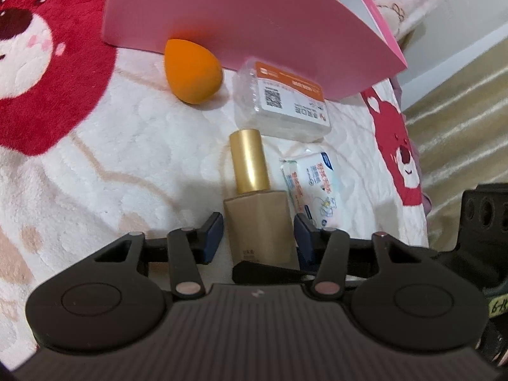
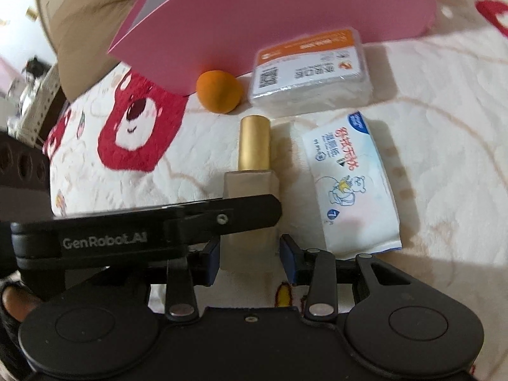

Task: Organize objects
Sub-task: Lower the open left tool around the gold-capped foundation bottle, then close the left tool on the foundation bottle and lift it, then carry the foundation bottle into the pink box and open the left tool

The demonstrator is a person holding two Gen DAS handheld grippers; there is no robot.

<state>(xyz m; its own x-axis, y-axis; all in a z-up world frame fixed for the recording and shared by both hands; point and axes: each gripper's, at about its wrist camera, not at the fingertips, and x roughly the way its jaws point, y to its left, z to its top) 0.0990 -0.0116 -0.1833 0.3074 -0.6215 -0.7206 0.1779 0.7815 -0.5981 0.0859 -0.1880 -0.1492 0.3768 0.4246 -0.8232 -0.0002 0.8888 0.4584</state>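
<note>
A gold-capped beige bottle [image 1: 258,216] [image 2: 254,146] lies cap-away on the white plush blanket. My left gripper [image 1: 258,238] is shut on its square body, with both blue pads against its sides. One left finger [image 2: 247,212] crosses over the bottle in the right wrist view. My right gripper [image 2: 250,254] is shut on the bottle's lower end from another side. Its body [image 1: 479,222] shows at the right edge of the left wrist view. Beyond the cap lie an orange sponge egg [image 1: 192,73] [image 2: 219,92] and a clear labelled box [image 1: 282,108] [image 2: 311,73]. A wet-wipes pack [image 1: 314,187] [image 2: 352,187] lies beside the bottle.
A pink box [image 1: 254,16] [image 2: 285,9] stands open behind the objects, its wall just past the sponge and the clear box. The blanket [image 1: 111,158] carries red bear prints. The bed's edge and a striped floor [image 1: 460,133] lie to the right in the left wrist view.
</note>
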